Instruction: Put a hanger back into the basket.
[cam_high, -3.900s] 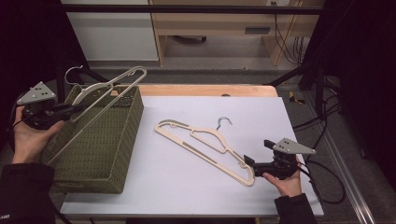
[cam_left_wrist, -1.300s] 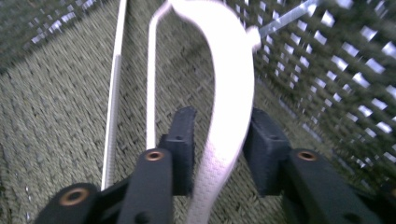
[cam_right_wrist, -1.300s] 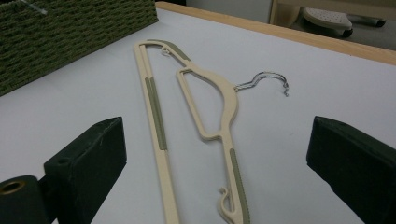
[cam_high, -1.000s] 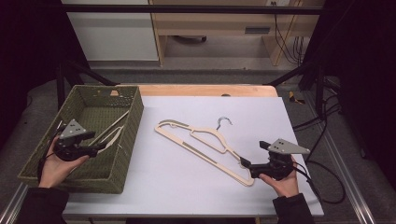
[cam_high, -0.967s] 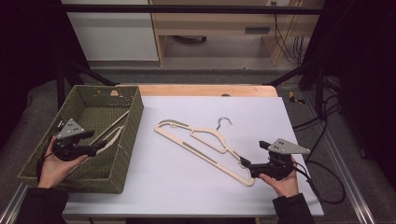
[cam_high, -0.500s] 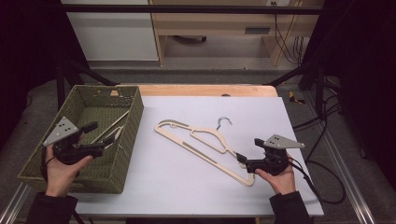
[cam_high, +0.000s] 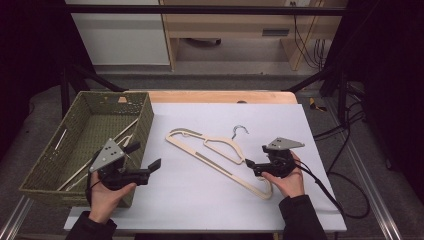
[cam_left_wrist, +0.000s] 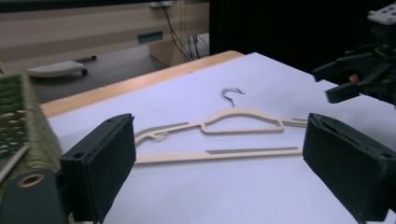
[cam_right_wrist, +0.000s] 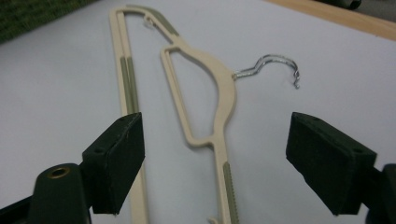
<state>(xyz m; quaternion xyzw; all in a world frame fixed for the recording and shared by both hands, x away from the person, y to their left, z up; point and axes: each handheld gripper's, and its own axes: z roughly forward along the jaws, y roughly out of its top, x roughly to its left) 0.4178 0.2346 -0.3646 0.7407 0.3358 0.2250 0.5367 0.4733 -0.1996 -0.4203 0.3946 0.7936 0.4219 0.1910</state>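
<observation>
A beige hanger (cam_high: 215, 156) with a metal hook (cam_high: 240, 131) lies flat in the middle of the white table. My right gripper (cam_high: 251, 168) is open at the hanger's right end, low over the table. In the right gripper view the hanger (cam_right_wrist: 225, 91) lies between the wide-open jaws (cam_right_wrist: 219, 158). My left gripper (cam_high: 146, 155) is open and holds nothing, just right of the green woven basket (cam_high: 142, 107), pointing at the hanger (cam_left_wrist: 243, 113). Another pale hanger (cam_high: 127, 131) lies inside the basket.
The basket's woven wall (cam_left_wrist: 18, 112) sits close on the left of the left gripper view, and the right gripper (cam_left_wrist: 364, 77) shows at its far right. A wooden strip (cam_high: 220, 96) edges the table's far side. Cables (cam_high: 345, 180) trail off the right edge.
The left gripper let go of the hanger it lowered into the basket, then came out over the basket's right wall toward the table. The right gripper edged closer to the hanger's end.
</observation>
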